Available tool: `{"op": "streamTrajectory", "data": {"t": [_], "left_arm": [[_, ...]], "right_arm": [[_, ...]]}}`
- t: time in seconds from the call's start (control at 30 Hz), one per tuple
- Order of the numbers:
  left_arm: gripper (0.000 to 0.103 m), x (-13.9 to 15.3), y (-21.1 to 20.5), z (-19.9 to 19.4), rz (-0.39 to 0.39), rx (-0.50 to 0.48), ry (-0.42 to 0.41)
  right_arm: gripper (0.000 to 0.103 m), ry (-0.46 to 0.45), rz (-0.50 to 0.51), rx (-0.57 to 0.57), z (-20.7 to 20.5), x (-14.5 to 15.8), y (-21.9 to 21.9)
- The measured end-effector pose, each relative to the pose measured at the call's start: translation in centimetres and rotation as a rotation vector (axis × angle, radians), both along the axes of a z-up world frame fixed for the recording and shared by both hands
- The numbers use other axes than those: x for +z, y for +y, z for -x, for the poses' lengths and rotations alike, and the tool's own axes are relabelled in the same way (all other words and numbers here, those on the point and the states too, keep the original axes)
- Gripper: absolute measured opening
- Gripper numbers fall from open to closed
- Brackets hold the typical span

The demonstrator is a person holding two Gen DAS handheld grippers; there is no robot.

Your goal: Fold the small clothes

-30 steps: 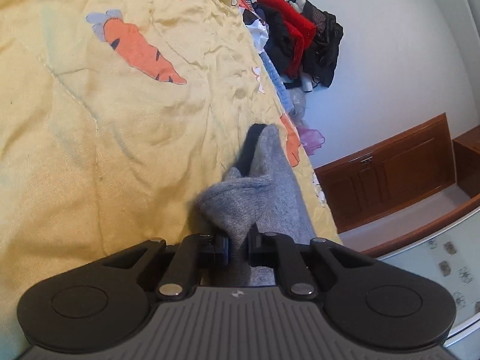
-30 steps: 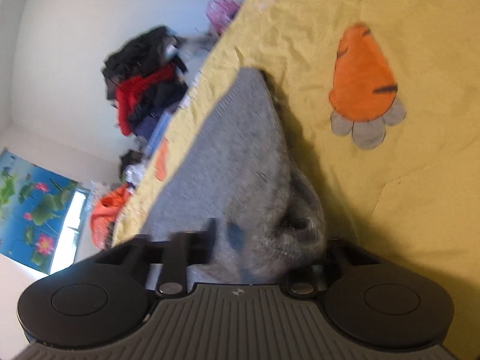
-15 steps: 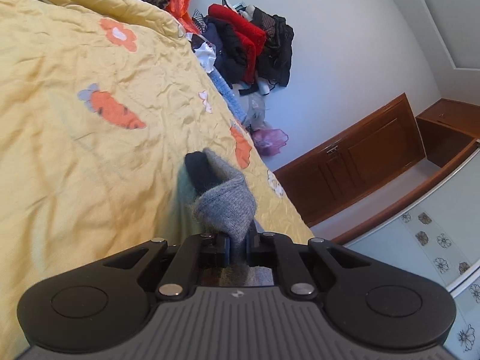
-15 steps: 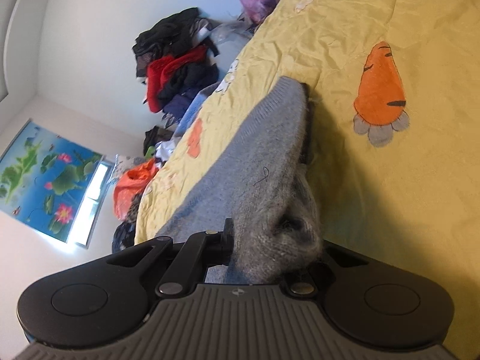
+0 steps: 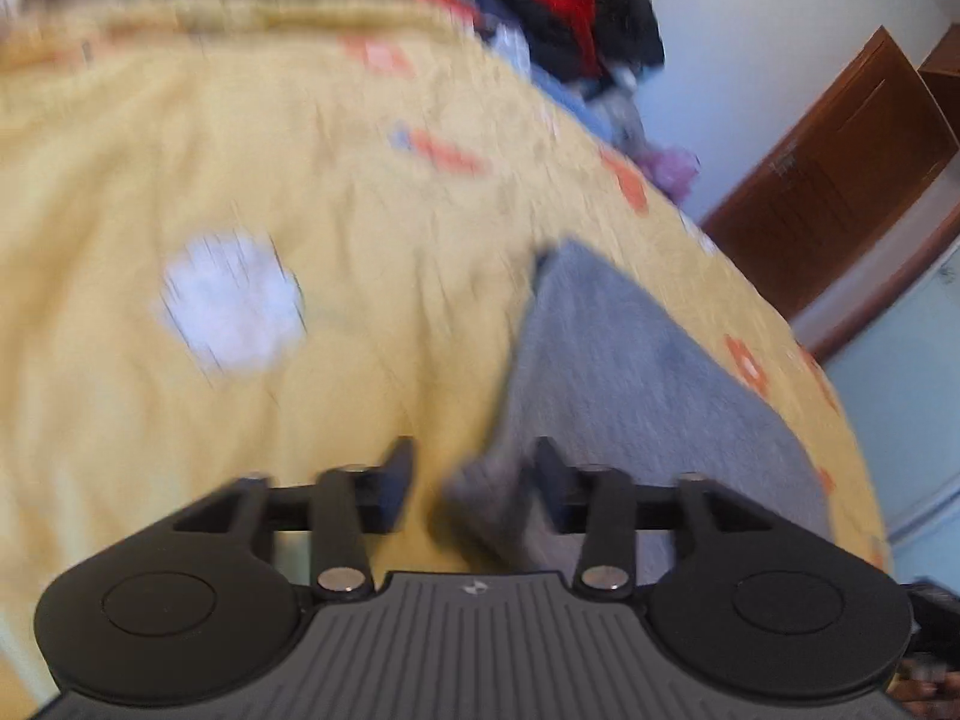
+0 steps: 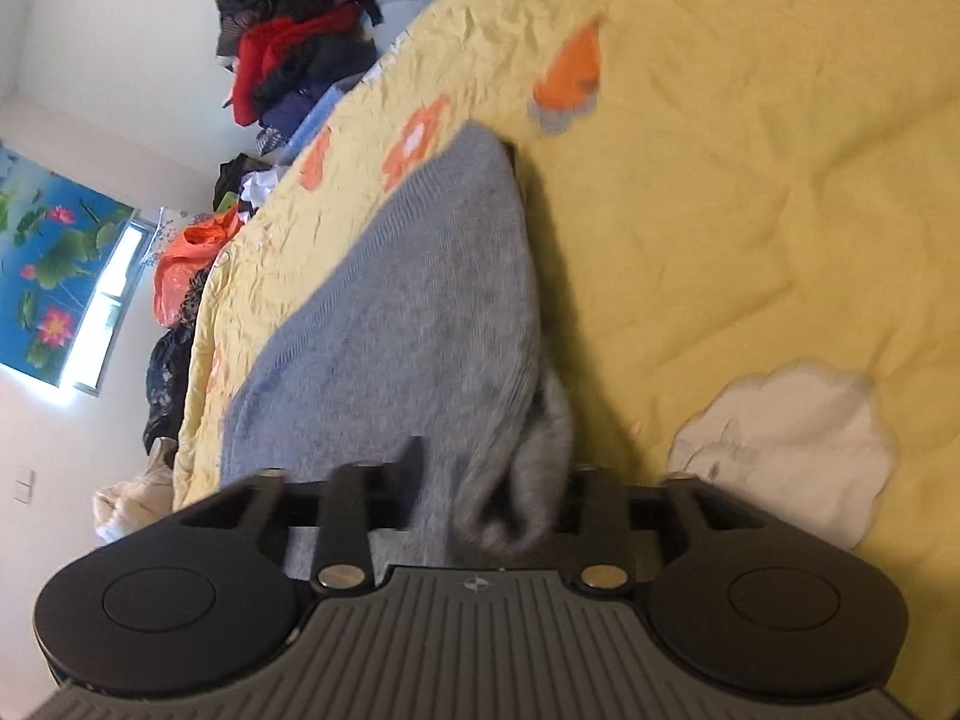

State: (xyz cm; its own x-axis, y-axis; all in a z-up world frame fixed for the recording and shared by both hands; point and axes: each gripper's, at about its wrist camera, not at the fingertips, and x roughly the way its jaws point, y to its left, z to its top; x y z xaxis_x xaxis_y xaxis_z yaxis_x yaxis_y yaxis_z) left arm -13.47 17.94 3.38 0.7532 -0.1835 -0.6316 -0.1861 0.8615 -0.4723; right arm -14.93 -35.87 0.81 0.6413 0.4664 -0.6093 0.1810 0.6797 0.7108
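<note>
A grey knitted garment (image 5: 630, 360) lies folded on the yellow quilt (image 5: 240, 120), blurred in the left wrist view. My left gripper (image 5: 474, 480) hovers at its near corner with jaws opening; the corner sags against the right finger, clear of the left one. In the right wrist view the same grey garment (image 6: 432, 300) stretches away over the yellow quilt (image 6: 750, 180). My right gripper (image 6: 495, 480) is opening too. A bunched fold of grey knit sits loose between its fingers and hides the right one.
A pile of dark and red clothes (image 5: 570, 12) sits past the bed's far edge, also seen as the pile of clothes (image 6: 294, 48). A brown wooden cabinet (image 5: 840, 168) stands against the wall. An orange bag (image 6: 192, 264) lies beside the bed under a window.
Both grippers were shut on the grey garment's corners and have spread their jaws, letting the cloth go. Both have moved across the quilt, and more of the garment now lies flat.
</note>
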Motion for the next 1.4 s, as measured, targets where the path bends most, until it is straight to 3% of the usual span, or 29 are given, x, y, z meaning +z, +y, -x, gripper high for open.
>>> {"op": "streamTrajectory", "data": {"t": [0.07,0.13,0.2,0.33,0.4,0.47,0.6,0.63,0.7,0.77,0.83,0.9,0.97,1.03,1.07,1.1,1.13,1.17,1.2,1.27,1.33,1.4], "left_arm": [[0.086,2.3,0.7,-0.1,-0.062,0.088,-0.138],[0.086,3.6,0.9,-2.2,-0.082,0.074,-0.224],[0.086,3.6,0.0,-6.9,-0.116,0.002,-0.182],[0.086,0.9,-3.5,-16.0,-0.243,-0.122,-0.089],[0.086,-0.1,-5.0,-19.1,-0.258,-0.208,-0.077],[0.086,-1.0,-6.3,-21.9,-0.251,-0.263,-0.008],[0.085,-2.6,-8.7,-24.1,-0.28,-0.375,0.035],[0.081,-3.0,-9.0,-24.2,-0.289,-0.39,0.038],[0.015,-3.0,-9.2,-24.2,-0.322,-0.394,0.008],[0.008,-2.6,-8.5,-24.3,-0.287,-0.36,0.012],[0.007,-2.8,-7.9,-24.3,-0.324,-0.3,0.015],[0.007,-3.2,-7.2,-24.1,-0.304,-0.267,-0.001],[0.007,-3.0,-7.5,-23.8,-0.32,-0.259,-0.003],[0.011,-2.4,-8.4,-23.5,-0.395,-0.25,-0.008],[0.013,-2.0,-8.7,-23.1,-0.434,-0.236,-0.016],[0.017,-1.3,-8.9,-22.6,-0.477,-0.214,-0.028],[0.022,-0.4,-9.2,-21.9,-0.527,-0.179,-0.049],[0.038,0.4,-9.5,-21.2,-0.567,-0.142,-0.073],[0.068,1.3,-9.8,-20.4,-0.585,-0.105,-0.107],[0.095,2.7,-10.7,-19.0,-0.548,-0.096,-0.212],[0.095,3.0,-12.4,-18.9,-0.502,-0.164,-0.255],[0.095,1.9,-14.8,-19.9,-0.507,-0.231,-0.216]], "right_arm": [[0.067,-0.096,0.081,-0.028,-0.4,2.2,-1.1],[0.067,-0.152,0.168,-0.035,-2.1,3.6,-1.9],[0.067,-0.176,0.213,-0.024,-4.8,3.7,-3.0],[0.067,-0.164,0.258,0.01,-12.3,2.2,-2.7],[0.067,-0.159,0.3,0.027,-15.4,1.4,-1.7],[0.066,-0.14,0.323,0.058,-17.9,0.6,-0.8],[0.066,-0.128,0.306,0.127,-20.4,-0.4,1.0],[0.064,-0.133,0.31,0.14,-20.7,-0.5,1.4],[0.017,-0.129,0.319,0.166,-21.2,-0.3,1.9],[0.016,-0.137,0.343,0.192,-21.3,-0.1,2.4],[0.015,-0.18,0.379,0.136,-20.7,0.4,2.3],[0.014,-0.171,0.347,0.056,-20.8,-0.1,1.0],[0.014,-0.136,0.326,0.059,-20.9,-1.2,0.6],[0.017,-0.146,0.363,0.049,-20.4,-0.9,1.1],[0.029,-0.147,0.366,0.032,-20.1,-0.6,1.2],[0.047,-0.154,0.377,-0.002,-19.7,0.0,1.2],[0.055,-0.186,0.398,-0.04,-19.0,0.8,1.2],[0.062,-0.23,0.413,-0.072,-18.1,1.8,1.2],[0.062,-0.268,0.403,-0.091,-17.4,2.5,1.3],[0.062,-0.294,0.344,-0.069,-16.8,3.4,2.0],[0.062,-0.289,0.385,-0.012,-17.2,3.5,4.4],[0.061,-0.291,0.518,0.045,-17.9,2.7,7.3]]}}
